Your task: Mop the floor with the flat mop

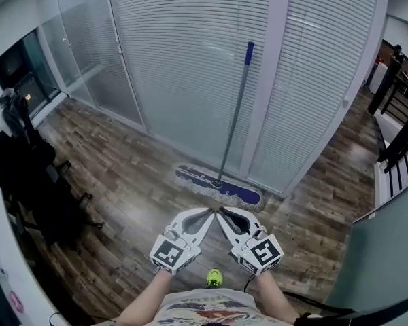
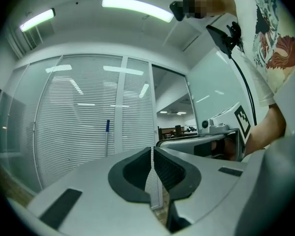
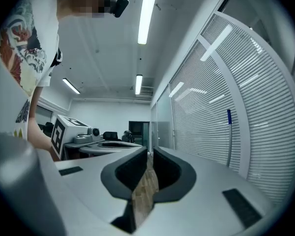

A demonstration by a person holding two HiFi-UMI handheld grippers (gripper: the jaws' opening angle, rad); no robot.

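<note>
At far left a black chair (image 1: 28, 175) stands on the brown wood-plank floor (image 1: 115, 161). Behind it, a glass wall (image 1: 183, 66) backed by white slatted blinds fills the view. Low at centre, the left gripper (image 1: 209, 212), pale grey with dark ribbed pads, is clenched on nothing. Its cube carries a black-and-white square marker. Beyond it and well apart, the mop (image 1: 219, 186) is propped against the glass wall, with its flat blue fringed head on the floor and a slim grey metal pole (image 1: 232, 121) topped by a blue grip. The right gripper (image 1: 219, 213) mirrors the left, also clenched and empty, and the tips of the 2 are nearly touching. A bright green shoe (image 1: 214, 277) shows below. At far right stands a dark railing (image 1: 396, 124).
</note>
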